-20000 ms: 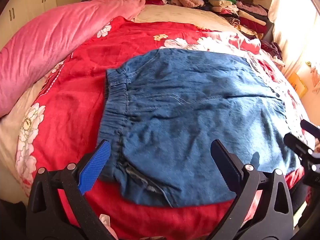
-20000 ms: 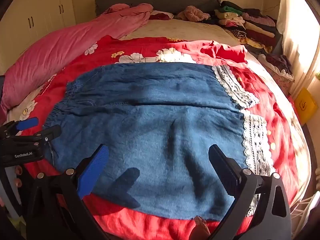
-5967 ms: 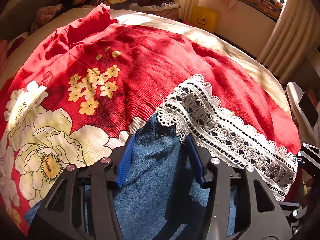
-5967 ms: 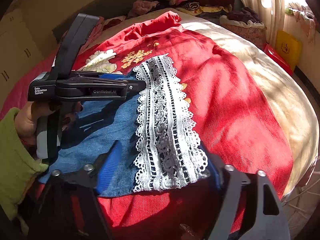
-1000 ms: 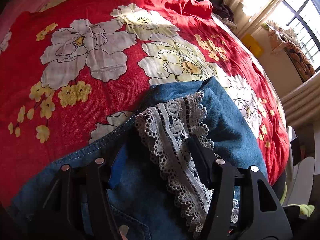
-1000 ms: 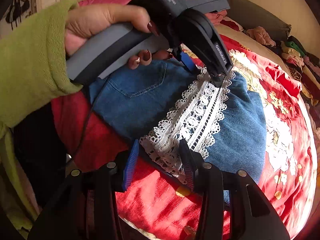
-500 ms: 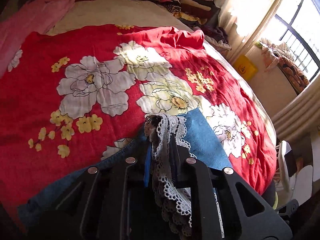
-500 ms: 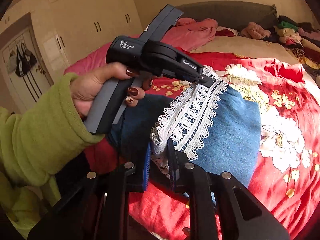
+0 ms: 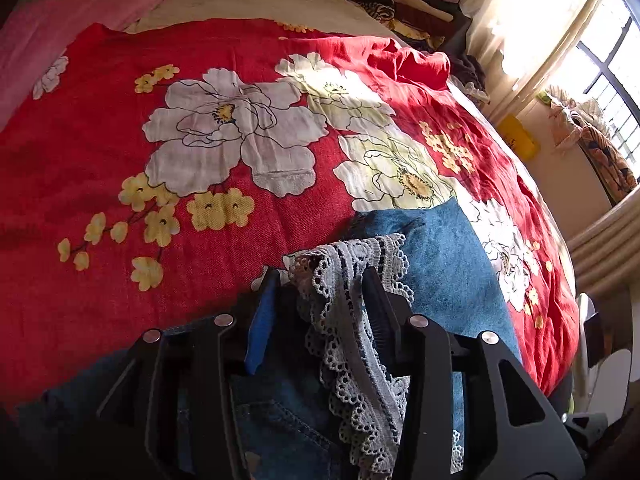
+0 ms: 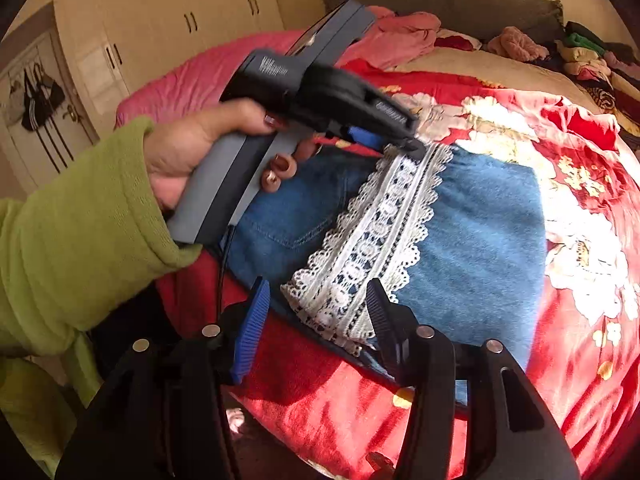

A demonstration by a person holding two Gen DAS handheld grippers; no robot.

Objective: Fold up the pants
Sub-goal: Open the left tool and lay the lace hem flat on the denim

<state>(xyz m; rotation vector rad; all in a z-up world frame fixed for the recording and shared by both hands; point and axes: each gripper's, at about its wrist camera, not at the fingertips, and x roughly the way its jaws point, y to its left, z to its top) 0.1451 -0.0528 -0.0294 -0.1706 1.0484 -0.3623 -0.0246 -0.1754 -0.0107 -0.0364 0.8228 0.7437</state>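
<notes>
Pants (image 10: pixel 480 240) lie folded on bed (image 9: pixel 200 280), lace hem (image 10: pixel 372 236) on top. Both grippers' jaws have just been opening: left gripper (image 9: pixel 320 292) loose around hem's far end, right gripper (image 10: pixel 316 308) released, straddling near end. Risk: lace snags a finger on withdrawal, dragging fold open.

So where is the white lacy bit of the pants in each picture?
Left wrist view: the lace trim hangs low in the middle, between the left gripper's fingers.
Right wrist view: it runs as a slanted strip across the middle, from the left gripper's tip down toward the right gripper.
Shared landmark: the blue denim pants on the red flowered bedspread.
</notes>
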